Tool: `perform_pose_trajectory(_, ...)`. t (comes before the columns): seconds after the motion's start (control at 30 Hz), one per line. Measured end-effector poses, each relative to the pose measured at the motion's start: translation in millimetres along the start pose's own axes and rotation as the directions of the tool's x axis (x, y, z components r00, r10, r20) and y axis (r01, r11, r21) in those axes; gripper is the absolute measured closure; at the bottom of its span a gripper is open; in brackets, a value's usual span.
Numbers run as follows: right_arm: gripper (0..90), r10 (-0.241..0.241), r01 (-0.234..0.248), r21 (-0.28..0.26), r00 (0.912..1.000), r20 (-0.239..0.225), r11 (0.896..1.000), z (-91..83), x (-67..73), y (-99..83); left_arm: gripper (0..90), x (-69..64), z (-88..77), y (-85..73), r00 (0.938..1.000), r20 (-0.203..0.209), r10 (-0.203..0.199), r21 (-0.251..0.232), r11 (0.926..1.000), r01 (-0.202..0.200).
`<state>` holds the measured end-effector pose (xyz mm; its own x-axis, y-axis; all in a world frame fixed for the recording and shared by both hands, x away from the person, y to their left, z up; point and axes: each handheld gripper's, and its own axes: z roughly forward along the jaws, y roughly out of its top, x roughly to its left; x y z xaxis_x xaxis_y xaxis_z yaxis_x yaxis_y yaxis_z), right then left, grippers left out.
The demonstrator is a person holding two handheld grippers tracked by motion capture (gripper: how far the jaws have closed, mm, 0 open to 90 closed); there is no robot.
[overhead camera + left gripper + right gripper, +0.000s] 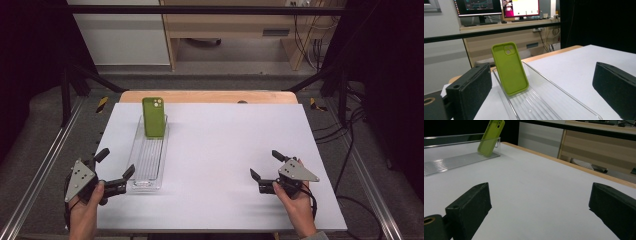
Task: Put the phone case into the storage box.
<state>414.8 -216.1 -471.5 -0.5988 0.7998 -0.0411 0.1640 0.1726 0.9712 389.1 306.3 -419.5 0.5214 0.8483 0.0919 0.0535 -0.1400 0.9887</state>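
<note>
A green phone case [153, 116] leans upright against the far end wall of a long clear plastic tray [148, 172] on the left of the white table. My left gripper [115, 164] is open at the table's near left corner, beside the tray's near end, with nothing between its jaws. From the left gripper view the phone case [510, 68] stands ahead in the tray [564, 95]. My right gripper [264, 164] is open over the near right part of the table and holds nothing. In the right gripper view the phone case [491, 137] and tray [456, 161] lie far off at upper left.
The white table top [230, 150] lies bare between the two grippers. A wooden strip [210, 96] edges its far side. Black frame bars and metal rails run along both sides, cables hang at right, and a wooden desk with monitors [499, 7] stands behind.
</note>
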Motion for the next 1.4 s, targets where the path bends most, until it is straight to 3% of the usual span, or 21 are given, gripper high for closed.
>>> perform_pose_trajectory(0.63, 4.2, 0.016, -0.016, 0.000, 0.9997, 0.016, 1.000, -11.3, -10.4, -1.8, 1.8, -11.5, 0.7, -15.5, 0.9998, 0.019, 0.005, 0.020, 0.9998, -0.006)
perform_pose_trajectory(1.4, 4.2, 0.044, -0.044, -0.012, 0.9961, 0.076, 0.999, -35.6, -33.8, -8.9, 1.7, -3.3, -0.3, -34.6, 0.9995, 0.025, -0.017, 0.053, 0.9985, 0.016)
